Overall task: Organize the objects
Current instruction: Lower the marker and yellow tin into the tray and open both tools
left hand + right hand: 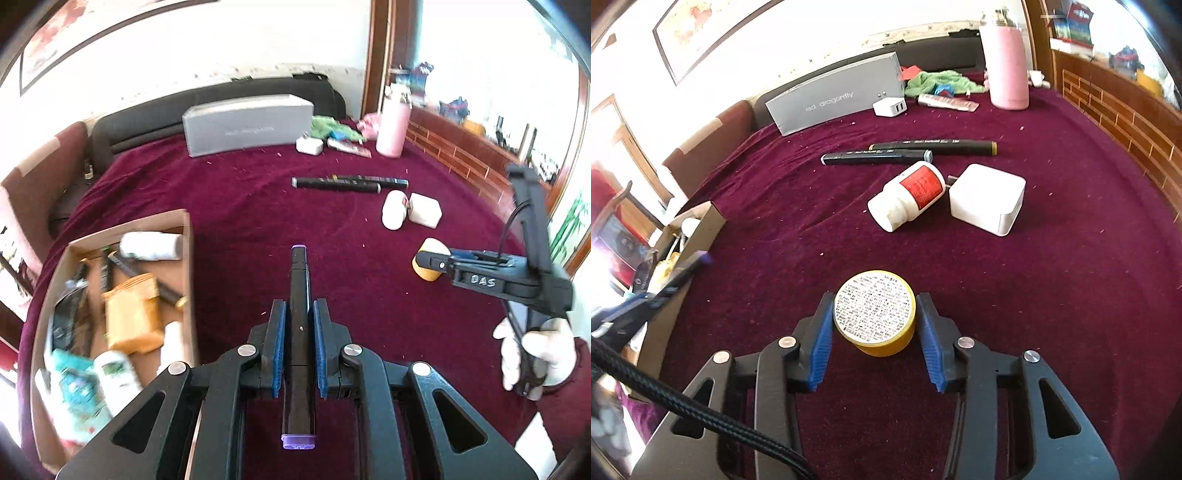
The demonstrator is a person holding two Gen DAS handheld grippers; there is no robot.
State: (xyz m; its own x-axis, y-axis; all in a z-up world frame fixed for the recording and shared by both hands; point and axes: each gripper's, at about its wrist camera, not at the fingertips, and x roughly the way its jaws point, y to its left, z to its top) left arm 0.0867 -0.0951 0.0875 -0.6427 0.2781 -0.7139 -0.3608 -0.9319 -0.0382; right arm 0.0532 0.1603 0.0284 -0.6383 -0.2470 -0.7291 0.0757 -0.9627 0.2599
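**Marker in carry, yellow tin bracketed – sorting under way**

Nearest lens, left view: left hand-held gripper, clenched on a black marker w/ purple caps. Pads clamp the barrel mid-length, marker lying along the finger line so both ends stick out; held off the cloth, prob. bound for the cardboard box at left, which already holds bottles, packets, pens.

Right hand-held gripper: jaws set either side of a yellow round tin w/ printed white lid. Left pad looks about touching the tin wall, right pad shows a sliver of gap; can't tell if the grip has bitten. Tin sits on the dark red cloth.

Still loose on the tabletop: two black markers side by side, white pill bottle w/ red label on its side, white charger block just beside it. Far back: grey carton, pink flask.

Room: open cloth btwn tin and box, nothing in the lane. Box wall stands up, so anything carried needs to clear its rim. Box near the tabletop's left edge; cloth drops away beyond.
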